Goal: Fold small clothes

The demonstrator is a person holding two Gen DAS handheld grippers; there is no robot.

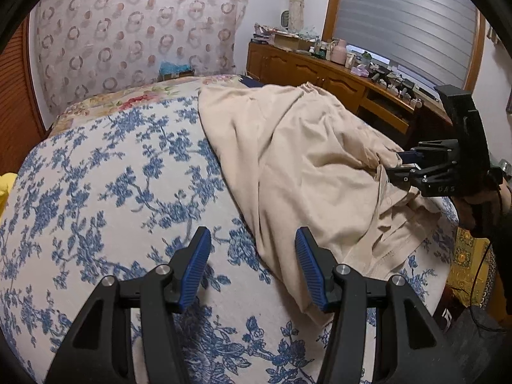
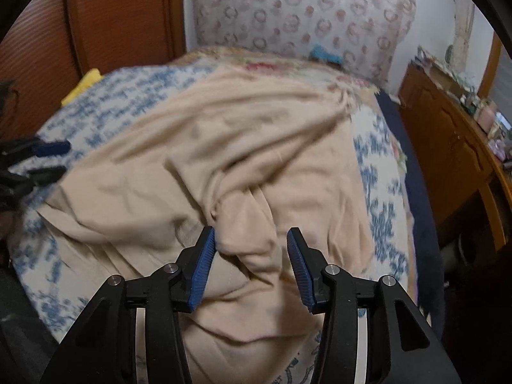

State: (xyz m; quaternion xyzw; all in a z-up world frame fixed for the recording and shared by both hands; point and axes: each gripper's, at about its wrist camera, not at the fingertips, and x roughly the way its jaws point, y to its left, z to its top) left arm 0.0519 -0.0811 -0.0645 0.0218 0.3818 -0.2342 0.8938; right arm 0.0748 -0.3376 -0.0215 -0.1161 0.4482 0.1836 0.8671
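Bedroom setting: a blue-floral bedspread (image 1: 96, 192) covers the bed and serves as the folding surface.

Left wrist view: the beige garment (image 1: 304, 160) lies rumpled across centre and right of frame. The left gripper (image 1: 252, 268), bottom centre, stands apart and empty over the garment's near edge, apparently lined up to take it. At right, the right gripper (image 1: 401, 168) reaches into the cloth.

Right wrist view: blurred. The right gripper (image 2: 249, 265) stands apart astride a raised fold, pads not pressing. The garment fills the middle of frame. At left edge, the other tongs' tips show.
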